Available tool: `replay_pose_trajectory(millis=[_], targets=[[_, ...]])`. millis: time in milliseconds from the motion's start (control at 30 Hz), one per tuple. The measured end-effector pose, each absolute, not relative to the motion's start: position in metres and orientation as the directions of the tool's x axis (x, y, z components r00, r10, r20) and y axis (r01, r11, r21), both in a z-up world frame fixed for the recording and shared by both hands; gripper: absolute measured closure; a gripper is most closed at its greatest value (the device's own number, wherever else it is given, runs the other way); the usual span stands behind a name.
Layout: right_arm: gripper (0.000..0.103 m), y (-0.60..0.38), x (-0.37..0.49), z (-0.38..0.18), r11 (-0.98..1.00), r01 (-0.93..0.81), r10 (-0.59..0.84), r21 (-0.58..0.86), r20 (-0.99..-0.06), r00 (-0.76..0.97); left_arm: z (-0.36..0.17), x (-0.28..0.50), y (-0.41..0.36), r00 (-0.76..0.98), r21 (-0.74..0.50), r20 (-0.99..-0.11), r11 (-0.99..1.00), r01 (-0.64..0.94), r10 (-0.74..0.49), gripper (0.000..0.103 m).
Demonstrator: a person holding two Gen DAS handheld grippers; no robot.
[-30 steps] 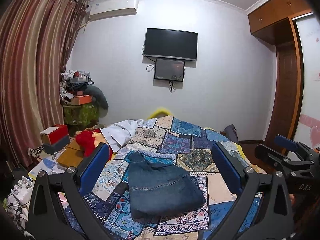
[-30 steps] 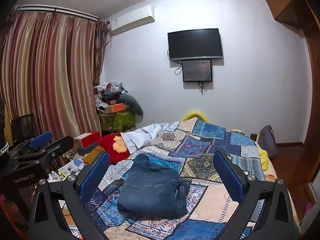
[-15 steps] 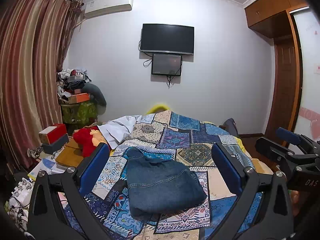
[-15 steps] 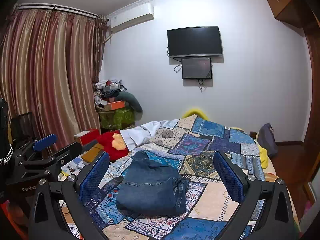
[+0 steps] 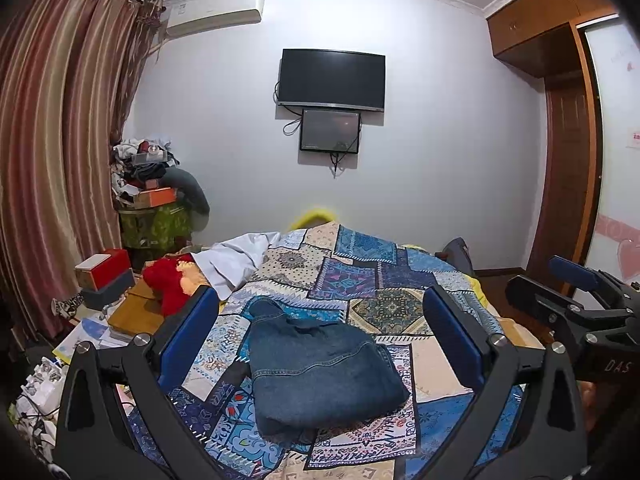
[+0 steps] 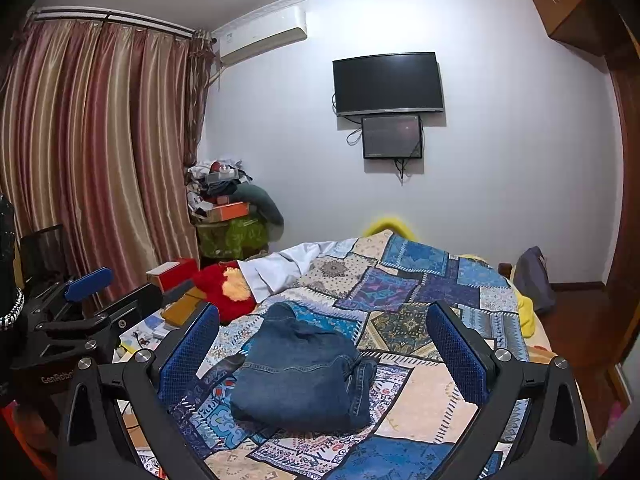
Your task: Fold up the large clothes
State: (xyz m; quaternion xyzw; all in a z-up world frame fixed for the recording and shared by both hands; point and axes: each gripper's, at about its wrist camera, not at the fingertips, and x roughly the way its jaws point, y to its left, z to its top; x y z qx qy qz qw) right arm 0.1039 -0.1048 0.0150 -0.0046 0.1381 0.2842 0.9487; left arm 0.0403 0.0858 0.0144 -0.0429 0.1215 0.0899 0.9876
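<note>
A folded blue denim garment (image 5: 320, 368) lies in a compact bundle on the patchwork bedspread (image 5: 372, 272); it also shows in the right wrist view (image 6: 300, 380). My left gripper (image 5: 320, 332) is open and empty, held back from and above the denim. My right gripper (image 6: 322, 344) is open and empty, also held back above the bundle. The right gripper shows at the right edge of the left wrist view (image 5: 576, 300). The left gripper shows at the left edge of the right wrist view (image 6: 88, 304).
A white cloth (image 5: 240, 256) and a red plush toy (image 5: 168, 284) lie at the bed's far left. Boxes and papers (image 5: 104, 276) crowd the left side. Curtains (image 5: 48, 160) hang left, a wardrobe (image 5: 560, 160) stands right, a TV (image 5: 332, 80) hangs ahead.
Both grippers have tilted down slightly and shifted a little; the wall and TV sit lower in view. The denim bundle has not moved. Both jaws stay open.
</note>
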Motion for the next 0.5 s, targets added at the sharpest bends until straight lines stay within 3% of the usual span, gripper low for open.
replay_pose_trajectory(millis=[500], targets=[[0.000, -0.1078, 0.1066, 0.0150, 0.850, -0.522, 0.522, 0.078, -0.260, 0.812, 0.0158, 0.0419, 0.0817, 0.959, -0.064, -0.250, 0.985, -0.158, 0.137, 0.000]])
